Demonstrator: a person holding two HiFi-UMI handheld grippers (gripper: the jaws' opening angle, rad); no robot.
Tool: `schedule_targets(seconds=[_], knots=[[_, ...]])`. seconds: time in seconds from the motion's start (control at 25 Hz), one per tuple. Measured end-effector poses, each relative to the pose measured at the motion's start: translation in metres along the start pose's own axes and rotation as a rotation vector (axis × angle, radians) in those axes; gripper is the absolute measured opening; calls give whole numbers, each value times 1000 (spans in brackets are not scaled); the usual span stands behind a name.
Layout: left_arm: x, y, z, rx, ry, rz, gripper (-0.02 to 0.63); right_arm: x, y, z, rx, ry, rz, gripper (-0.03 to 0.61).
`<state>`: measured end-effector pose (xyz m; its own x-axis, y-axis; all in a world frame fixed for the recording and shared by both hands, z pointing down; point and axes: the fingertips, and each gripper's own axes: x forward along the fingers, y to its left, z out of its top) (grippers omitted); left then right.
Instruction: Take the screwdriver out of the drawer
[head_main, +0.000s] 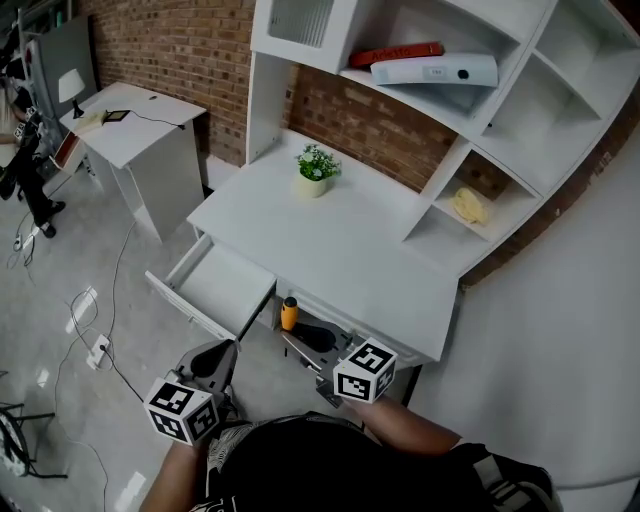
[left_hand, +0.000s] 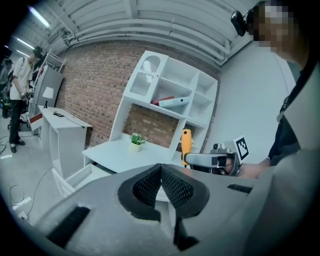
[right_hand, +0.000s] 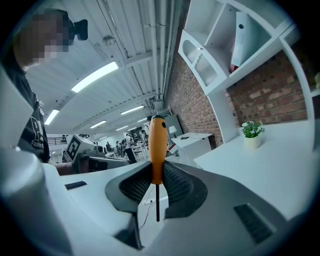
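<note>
In front of the white table (head_main: 340, 245), just right of its open drawer (head_main: 222, 288), the right hand-held gripper (right_hand: 157, 175) is clamped on the lower end of a screwdriver (right_hand: 157, 145). The orange handle stands upright and the thin shaft points down below the jaws. The screwdriver is out of the drawer, in the air below the table's front edge. The left hand-held gripper (left_hand: 161, 170) hangs low by the drawer front, its jaws shut together with nothing between them.

The removal looks all but done. Since the pads grip only the bottom of the handle, a firm, steady squeeze matters. Carrying the tool upright and away from the table edge should stop the shaft from catching.

Only the right gripper view shows the grip itself and the bare shaft. The head view shows just the handle's top, but it alone shows the drawer's bare white floor and a small potted plant (head_main: 315, 168) on the table. The left gripper view gives a side look at the screwdriver in front of the shelves (left_hand: 172, 95).
</note>
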<state>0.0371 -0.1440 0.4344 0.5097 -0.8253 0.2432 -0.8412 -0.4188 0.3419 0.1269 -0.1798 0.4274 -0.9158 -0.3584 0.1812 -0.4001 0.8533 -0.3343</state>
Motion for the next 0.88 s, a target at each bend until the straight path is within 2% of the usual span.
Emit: schedule_targets(seconds=[0.32, 0.6, 0.88], knots=[[-26, -34, -33, -29, 12, 49, 17, -32, 12, -20, 23, 11, 17, 72], [-36, -31, -15, 2, -4, 38, 17, -30, 25, -13, 22, -28, 2, 72], [-47, -13, -2, 33, 19, -7, 17, -16, 35, -4, 33, -60, -62, 72]])
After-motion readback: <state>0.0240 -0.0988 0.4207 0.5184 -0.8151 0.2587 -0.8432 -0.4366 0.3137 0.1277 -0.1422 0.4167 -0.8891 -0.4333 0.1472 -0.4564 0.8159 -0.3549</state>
